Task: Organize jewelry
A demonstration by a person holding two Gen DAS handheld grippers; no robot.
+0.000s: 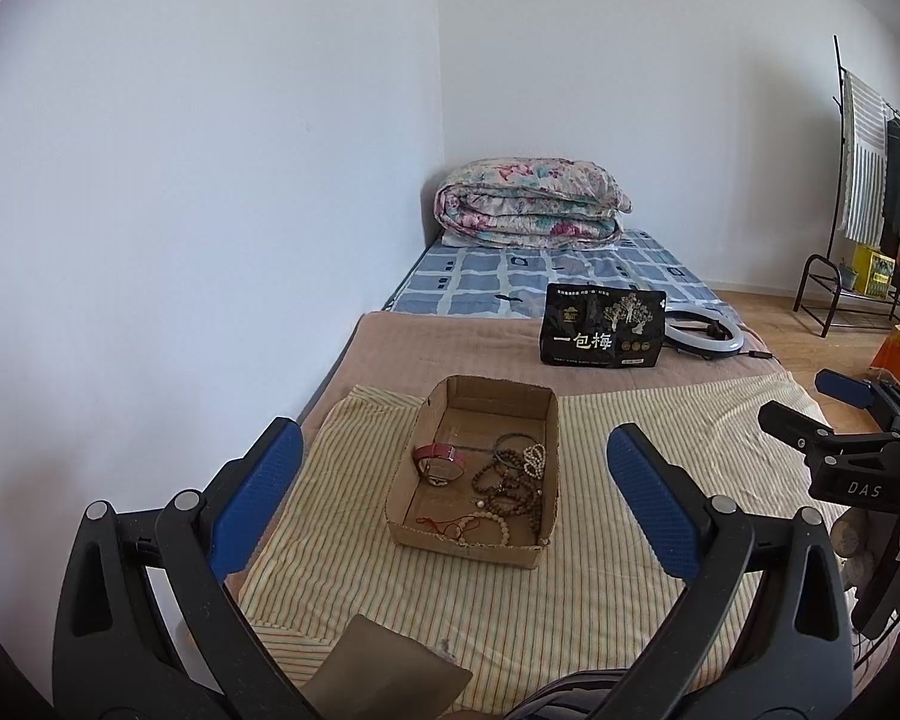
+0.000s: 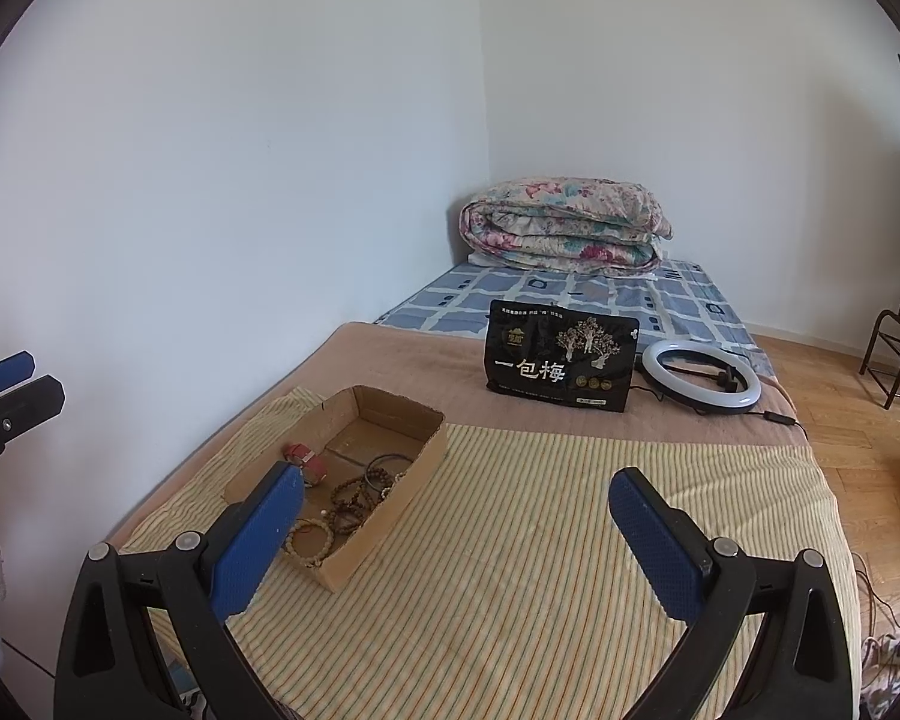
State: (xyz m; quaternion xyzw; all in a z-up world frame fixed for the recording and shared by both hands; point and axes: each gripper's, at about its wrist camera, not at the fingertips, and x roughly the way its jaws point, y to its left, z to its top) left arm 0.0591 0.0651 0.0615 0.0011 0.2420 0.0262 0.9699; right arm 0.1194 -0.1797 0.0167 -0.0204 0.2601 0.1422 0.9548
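Jewelry [image 1: 498, 480] lies tangled in the cardboard box [image 1: 480, 543], centre frame, on the striped cloth [image 1: 630, 540]. Both the left gripper [image 1: 450, 498] and right gripper [image 2: 456, 534] hover with fingers spread, empty. Best lift one strand singly.

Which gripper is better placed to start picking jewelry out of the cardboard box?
Left. The left gripper is open and frames the cardboard box head-on, while the right gripper has the box off toward its left finger.
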